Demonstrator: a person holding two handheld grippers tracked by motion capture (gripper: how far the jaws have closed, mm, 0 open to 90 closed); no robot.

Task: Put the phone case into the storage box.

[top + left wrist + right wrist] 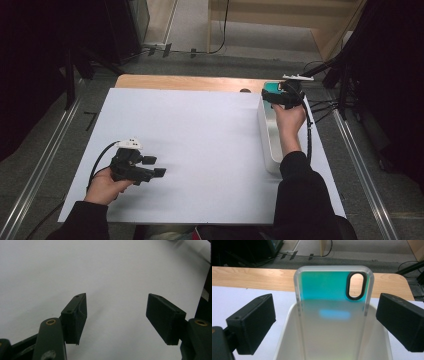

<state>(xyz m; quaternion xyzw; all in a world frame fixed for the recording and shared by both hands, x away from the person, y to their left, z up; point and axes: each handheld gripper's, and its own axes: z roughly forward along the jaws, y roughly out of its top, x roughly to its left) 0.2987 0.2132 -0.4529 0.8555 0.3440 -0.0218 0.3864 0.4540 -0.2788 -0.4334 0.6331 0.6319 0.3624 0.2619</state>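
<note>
A translucent phone case point(332, 315) with a teal sheen and an oval camera cut-out stands upright in a white bin point(284, 342), leaning against its far end. My right gripper point(327, 305) is open, and the case stands between its jaws with a gap on each side. From above, the right gripper point(277, 96) hovers at the far end of the bin point(267, 142), with the case point(271, 87) just beyond it. My left gripper point(155, 166) rests low at the front left, held in a hand. It is open point(116, 312), with bare white surface between its jaws.
A white sheet point(200, 135) covers most of the wooden table point(175, 81). The bin runs along the sheet's right edge. Metal floor rails point(45, 165) flank the table. A dark stand and cables point(330, 100) sit at the far right.
</note>
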